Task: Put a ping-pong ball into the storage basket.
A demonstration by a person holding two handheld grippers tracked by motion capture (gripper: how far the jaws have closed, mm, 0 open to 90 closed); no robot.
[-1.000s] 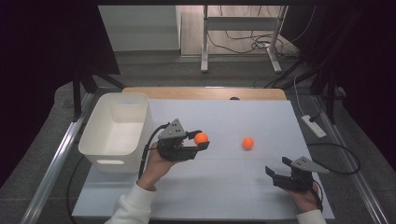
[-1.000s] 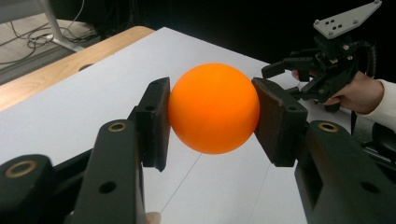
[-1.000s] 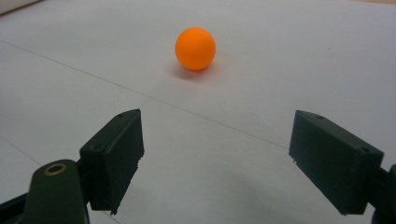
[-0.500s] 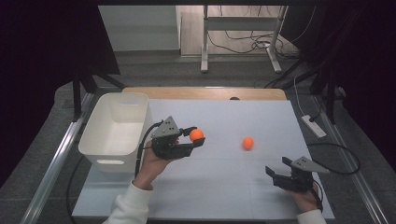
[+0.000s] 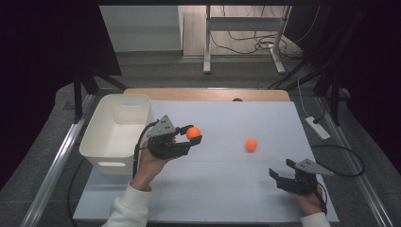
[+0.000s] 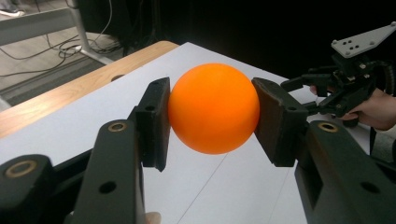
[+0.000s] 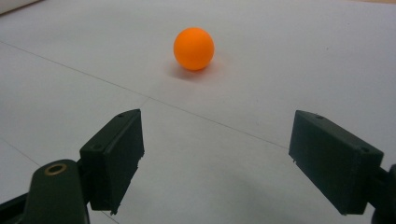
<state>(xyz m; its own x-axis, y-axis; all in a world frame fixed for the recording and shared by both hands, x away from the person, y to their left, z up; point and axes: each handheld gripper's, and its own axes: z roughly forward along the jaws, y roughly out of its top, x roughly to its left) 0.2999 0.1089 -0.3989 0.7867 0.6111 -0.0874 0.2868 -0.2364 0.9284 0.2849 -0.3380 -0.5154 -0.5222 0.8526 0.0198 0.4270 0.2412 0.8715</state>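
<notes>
My left gripper [image 5: 193,134] is shut on an orange ball [image 5: 193,133], lifted above the white table just right of the white bin [image 5: 118,130]. In the left gripper view the ball [image 6: 213,108] sits squarely between both black pads [image 6: 154,122]. A second orange ball [image 5: 251,144] lies on the table right of centre. My right gripper [image 5: 280,178] rests low near the table's front right corner, jaws wide apart with nothing between them. In the right gripper view that loose ball [image 7: 194,48] lies ahead of the open gripper [image 7: 217,158].
The white bin is deep, with bare walls, and stands at the table's left edge. A wooden strip [image 5: 208,94] runs along the far edge. A power strip [image 5: 318,127] and cables lie off the table's right side. My right hand's gripper [image 6: 348,79] shows far off in the left gripper view.
My left gripper has drifted slightly left toward the bin and a little up with the ball still held. The right gripper and the loose ball have stayed put.
</notes>
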